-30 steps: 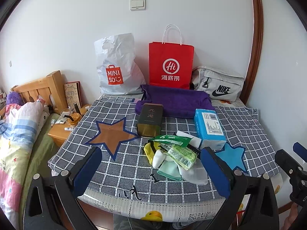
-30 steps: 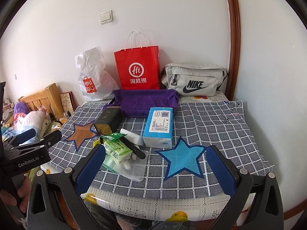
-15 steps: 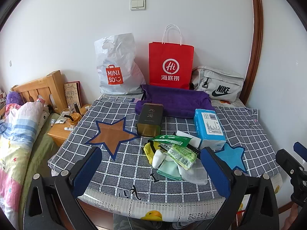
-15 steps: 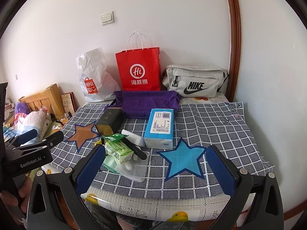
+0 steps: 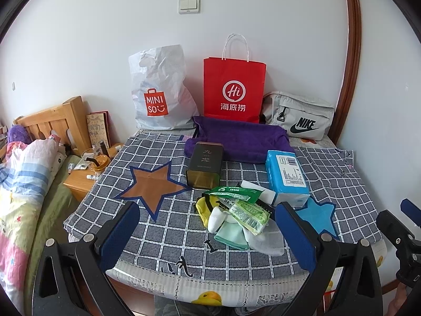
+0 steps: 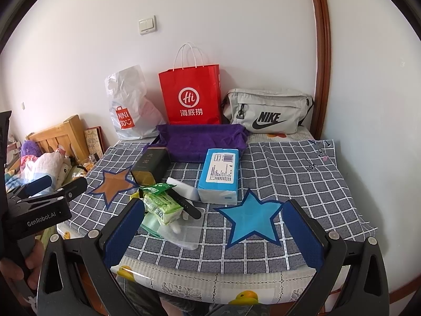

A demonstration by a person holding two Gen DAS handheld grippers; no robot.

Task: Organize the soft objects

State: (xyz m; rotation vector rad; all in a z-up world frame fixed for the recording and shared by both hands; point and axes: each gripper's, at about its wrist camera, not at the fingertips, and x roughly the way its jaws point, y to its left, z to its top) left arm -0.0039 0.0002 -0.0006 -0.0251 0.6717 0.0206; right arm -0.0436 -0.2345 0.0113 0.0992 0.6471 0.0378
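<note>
- Left gripper [image 5: 209, 233] and right gripper [image 6: 213, 233] both hung off the near edge of the checked cloth [image 5: 168, 226], fingers wide apart, nothing held.
- Purple tray [image 6: 202, 142] at the back looked empty in the right view; the left view showed only its front wall.
- 3 bags stood against the wall: MINISO bag [image 5: 160, 92], red paper bag [image 5: 232, 89], Nike pouch [image 5: 298, 114]; contents hidden.
- Soft pile near the front edge: white socks [image 5: 218, 217], green cloth [image 5: 231, 235], green wipes pack [image 5: 250, 214], yellow item [image 5: 202, 206].
- Blue tissue pack [image 5: 285, 175] and dark tin [image 5: 205, 164] lay between pile and tray.
- Only the right view showed a clear flat case [image 6: 186, 233] and black strap [image 6: 184, 202].
- Only the left view showed the bedside table [image 5: 86, 173].
</note>
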